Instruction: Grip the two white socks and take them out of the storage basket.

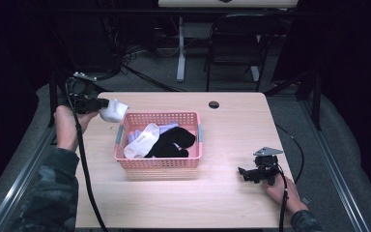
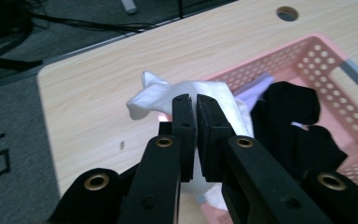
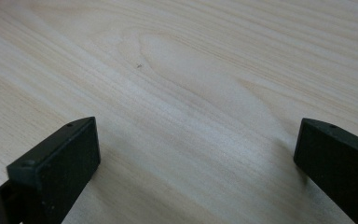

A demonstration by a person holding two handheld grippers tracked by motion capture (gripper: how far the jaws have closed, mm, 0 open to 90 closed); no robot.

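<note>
White sock (image 2: pixel 182 95) hangs pinched in my left gripper (image 2: pixel 196 105), lifted above the table's far left, just outside the pink basket (image 1: pixel 157 162). Black and white socks (image 1: pixel 159 140) fill that basket. My right gripper (image 1: pixel 245 174) rests on the wooden table (image 1: pixel 232 130), near right, its jaws spread wide.

The white sock (image 1: pixel 113 110) is a soft, crumpled bundle, bunched and folded on itself, with one loose corner sticking up. It hangs clamped above the tabletop (image 1: pixel 232 145), off the ten o'clock corner of the pink basket (image 1: pixel 193 162), clear of the wood.
</note>
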